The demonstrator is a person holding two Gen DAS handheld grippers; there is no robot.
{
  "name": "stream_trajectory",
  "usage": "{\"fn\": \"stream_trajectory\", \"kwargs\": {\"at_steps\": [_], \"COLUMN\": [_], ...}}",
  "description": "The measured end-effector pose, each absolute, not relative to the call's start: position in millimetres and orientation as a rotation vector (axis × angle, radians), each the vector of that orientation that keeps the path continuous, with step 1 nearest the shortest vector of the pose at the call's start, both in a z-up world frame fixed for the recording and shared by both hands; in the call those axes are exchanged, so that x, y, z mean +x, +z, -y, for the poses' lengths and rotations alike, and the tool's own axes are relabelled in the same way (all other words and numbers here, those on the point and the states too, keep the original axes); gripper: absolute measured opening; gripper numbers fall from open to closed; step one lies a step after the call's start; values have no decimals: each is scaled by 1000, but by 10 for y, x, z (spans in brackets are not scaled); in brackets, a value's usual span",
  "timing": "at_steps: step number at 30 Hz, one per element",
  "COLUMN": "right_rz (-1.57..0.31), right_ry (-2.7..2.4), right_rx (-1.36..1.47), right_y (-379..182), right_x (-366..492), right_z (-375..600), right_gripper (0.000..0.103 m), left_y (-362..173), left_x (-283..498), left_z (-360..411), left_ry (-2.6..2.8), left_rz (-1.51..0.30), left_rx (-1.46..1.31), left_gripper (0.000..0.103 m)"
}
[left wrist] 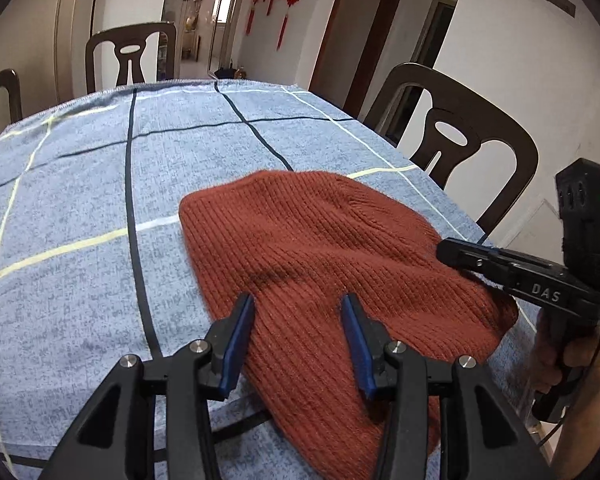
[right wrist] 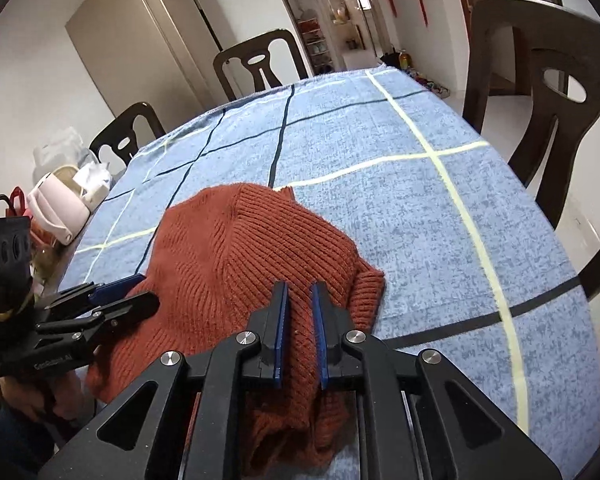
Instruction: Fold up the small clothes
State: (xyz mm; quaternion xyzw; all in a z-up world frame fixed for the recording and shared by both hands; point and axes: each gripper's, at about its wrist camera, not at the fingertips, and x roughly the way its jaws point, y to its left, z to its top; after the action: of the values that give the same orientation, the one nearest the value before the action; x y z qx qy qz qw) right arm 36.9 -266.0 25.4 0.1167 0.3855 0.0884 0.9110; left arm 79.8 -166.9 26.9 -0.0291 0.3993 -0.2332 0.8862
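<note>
The left tool (left wrist: 298, 306) hangs released, its blue pads (left wrist: 240, 340) spread wide above the near left part of a rust-red knitted beanie (left wrist: 324, 248); whether the pads touch the knit cannot be told. The right tool (right wrist: 299, 294) has its blue pads (right wrist: 281, 332) drawn close together with a raised ridge of the knit standing between them, so it appears clenched on the fabric near the beanie's near right edge.

The beanie lies on the near half of the surface (left wrist: 80, 184), which is covered by a blue cloth crossed with dark and pale yellow lines. In the left wrist view its long axis runs from far left to near right, the rounded crown pointing far and the open end toward the near edge. Its ribs run along that axis. In the right wrist view a fold of the edge sticks out on the right.

Dark wooden chairs (left wrist: 456, 136) stand around the surface, and a pale pink kettle (right wrist: 58, 210) sits at its left edge.
</note>
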Motion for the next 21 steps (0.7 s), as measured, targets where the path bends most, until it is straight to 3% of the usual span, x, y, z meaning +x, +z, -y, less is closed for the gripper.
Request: {"fn": "stream_trajectory", "kwargs": {"at_steps": [21], "right_rz": [-734], "right_ry": [266], "right_rx": [158], "right_y": [395], "right_x": [-52], "right_z": [2479], "right_gripper": [12], "left_y": [415], "left_x": [497], "left_z": [1652], "left_ry": [-474], "left_rz": [-783], "left_rx": [-34], "left_gripper": [48]}}
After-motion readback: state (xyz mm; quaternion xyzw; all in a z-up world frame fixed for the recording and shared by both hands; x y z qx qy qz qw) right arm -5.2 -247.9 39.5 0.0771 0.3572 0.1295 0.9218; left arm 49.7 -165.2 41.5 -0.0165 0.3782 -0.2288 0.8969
